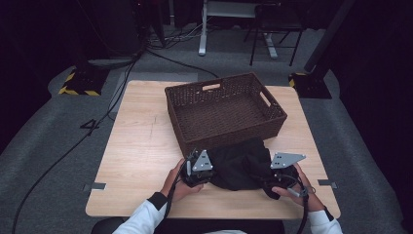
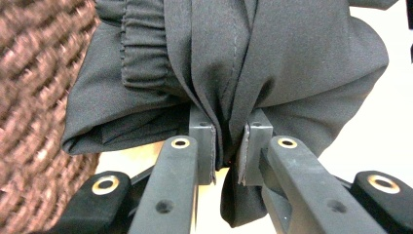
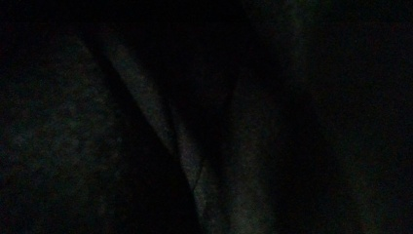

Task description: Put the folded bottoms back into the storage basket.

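gripping a black garment (image 1: pixel 242 165) from both ends, the two grippers hold it bunched at the near edge of the table (image 1: pixel 141 146), right against the front wall of the wicker basket (image 1: pixel 225 108). seen from the high view, the cloth sits at 6 o'clock from the basket, the left gripper (image 1: pixel 198 168) at the bundle's 9 o'clock and the right gripper (image 1: pixel 285 171) at its 3 o'clock.

in the left gripper view the jaws are clamped on a thick gather of folds (image 2: pixel 226 97), cloth squeezed between the pads and a tail hanging below them. the right gripper view is dark cloth pressed up close; its jaws read as closed, and i judge them to be biting the garment too, since the bundle runs straight into that gripper in the high view.

risks from here, as i see them: the left pinch takes a few folds rather than the whole bundle, so layers could slide out and the middle sag. a low-hanging middle or loose tail could catch on the basket's near rim on the way over and drag the basket or spill cloth outside it. uneven lifting by the two hands would tip the bundle toward one side.
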Demonstrator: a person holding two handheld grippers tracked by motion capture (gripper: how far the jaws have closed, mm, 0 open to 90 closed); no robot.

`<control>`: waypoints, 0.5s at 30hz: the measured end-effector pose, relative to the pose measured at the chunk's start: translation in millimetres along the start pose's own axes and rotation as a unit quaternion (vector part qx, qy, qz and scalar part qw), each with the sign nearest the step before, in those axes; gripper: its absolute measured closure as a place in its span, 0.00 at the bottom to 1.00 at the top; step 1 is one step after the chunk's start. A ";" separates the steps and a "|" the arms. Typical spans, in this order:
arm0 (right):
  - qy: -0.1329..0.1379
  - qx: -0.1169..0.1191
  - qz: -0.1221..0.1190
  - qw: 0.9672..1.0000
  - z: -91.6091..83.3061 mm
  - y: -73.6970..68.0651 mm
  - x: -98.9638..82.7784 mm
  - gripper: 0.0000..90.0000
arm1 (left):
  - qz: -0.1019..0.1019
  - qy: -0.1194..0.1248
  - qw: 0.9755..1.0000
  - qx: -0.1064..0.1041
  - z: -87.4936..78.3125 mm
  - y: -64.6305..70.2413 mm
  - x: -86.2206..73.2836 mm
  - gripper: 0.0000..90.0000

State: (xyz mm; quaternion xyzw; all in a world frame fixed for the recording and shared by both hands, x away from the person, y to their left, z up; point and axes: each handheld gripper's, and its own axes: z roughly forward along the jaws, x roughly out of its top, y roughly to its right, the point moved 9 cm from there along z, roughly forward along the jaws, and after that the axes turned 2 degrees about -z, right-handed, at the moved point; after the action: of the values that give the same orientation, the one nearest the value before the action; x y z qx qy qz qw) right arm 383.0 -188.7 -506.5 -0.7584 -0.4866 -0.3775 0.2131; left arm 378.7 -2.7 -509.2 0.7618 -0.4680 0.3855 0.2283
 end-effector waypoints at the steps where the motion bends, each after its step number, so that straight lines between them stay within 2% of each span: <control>1: 0.003 -0.001 -0.002 1.000 -2.5 0.7 3.1 0.67 | -0.002 0.004 1.000 0.002 -1.7 0.2 2.1 0.89; 5: 0.014 -0.003 -0.008 1.000 -12.7 2.2 16.2 0.67 | 0.003 0.018 1.000 0.010 -10.7 0.8 12.9 0.89; 15: 0.028 -0.019 -0.030 0.999 -38.7 6.5 49.6 0.67 | 0.036 0.046 0.998 0.036 -37.5 0.4 48.3 0.89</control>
State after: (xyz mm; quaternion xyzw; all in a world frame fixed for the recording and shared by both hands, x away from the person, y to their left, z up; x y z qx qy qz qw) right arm 386.7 -189.5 -443.3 -0.7364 -0.4960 -0.4142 0.2003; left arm 377.2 -2.3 -448.1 0.7339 -0.4699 0.4441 0.2083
